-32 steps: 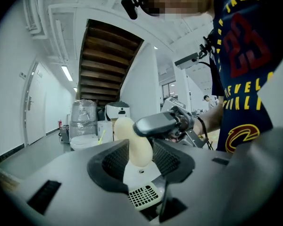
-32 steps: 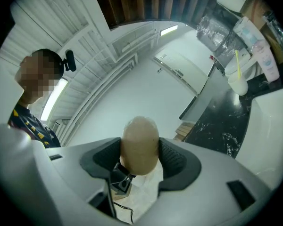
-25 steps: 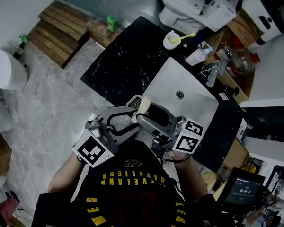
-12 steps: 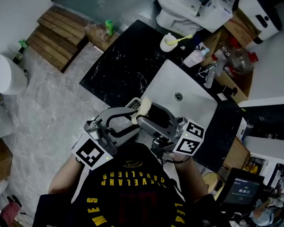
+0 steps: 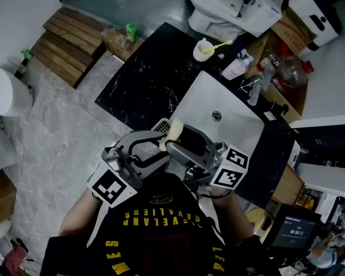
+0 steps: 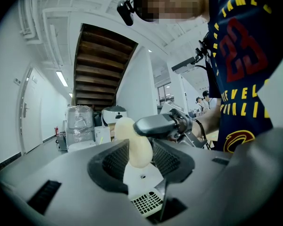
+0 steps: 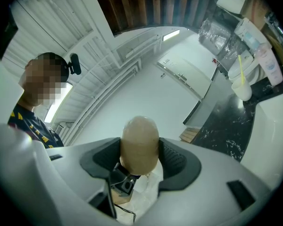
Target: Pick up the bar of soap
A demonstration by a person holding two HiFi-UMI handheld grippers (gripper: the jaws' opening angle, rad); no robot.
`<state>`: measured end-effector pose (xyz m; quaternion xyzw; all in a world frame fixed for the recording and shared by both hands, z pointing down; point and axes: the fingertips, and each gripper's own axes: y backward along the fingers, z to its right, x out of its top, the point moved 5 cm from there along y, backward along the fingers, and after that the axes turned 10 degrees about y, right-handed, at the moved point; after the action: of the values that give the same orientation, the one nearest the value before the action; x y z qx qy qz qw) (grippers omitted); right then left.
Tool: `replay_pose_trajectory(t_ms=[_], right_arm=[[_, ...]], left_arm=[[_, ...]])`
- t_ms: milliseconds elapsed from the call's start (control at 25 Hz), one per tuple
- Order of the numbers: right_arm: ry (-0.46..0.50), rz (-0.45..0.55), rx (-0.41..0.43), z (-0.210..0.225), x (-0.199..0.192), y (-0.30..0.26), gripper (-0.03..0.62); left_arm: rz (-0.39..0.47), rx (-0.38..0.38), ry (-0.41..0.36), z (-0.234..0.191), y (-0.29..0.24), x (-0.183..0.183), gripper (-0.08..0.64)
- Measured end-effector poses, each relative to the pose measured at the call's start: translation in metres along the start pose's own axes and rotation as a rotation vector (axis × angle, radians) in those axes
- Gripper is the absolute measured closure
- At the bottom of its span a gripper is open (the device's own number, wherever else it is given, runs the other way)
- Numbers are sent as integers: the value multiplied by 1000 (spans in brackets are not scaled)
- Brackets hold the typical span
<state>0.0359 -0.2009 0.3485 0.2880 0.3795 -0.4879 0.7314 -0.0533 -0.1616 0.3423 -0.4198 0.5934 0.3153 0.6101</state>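
Observation:
The cream bar of soap [image 5: 172,130] is held in the air over the near edge of the white sink [image 5: 233,128]. My left gripper [image 5: 164,144] comes in from the left and is shut on the soap [image 6: 137,147], which stands upright between its pads. My right gripper [image 5: 177,138] reaches in from the right and is also shut on the soap [image 7: 139,142]. One of the right gripper's fingers [image 6: 159,125] crosses in front of the bar in the left gripper view.
A white slotted soap dish [image 5: 162,123] sits at the sink's near left corner. A black marble counter [image 5: 144,79] carries a cup with a toothbrush [image 5: 203,49], a bottle [image 5: 236,69] and the faucet [image 5: 256,88]. A toilet [image 5: 218,4] and wooden steps [image 5: 72,39] lie beyond.
Both grippers and the soap keep the same place and grip. Only the head view has shifted slightly.

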Motion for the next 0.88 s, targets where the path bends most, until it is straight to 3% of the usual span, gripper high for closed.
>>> replay_pose_trajectory(t_ms=[880], right_arm=[[-18,0,17,4,-4,1,328]], left_arm=[[-26,20,5,1,-3,-3,396]])
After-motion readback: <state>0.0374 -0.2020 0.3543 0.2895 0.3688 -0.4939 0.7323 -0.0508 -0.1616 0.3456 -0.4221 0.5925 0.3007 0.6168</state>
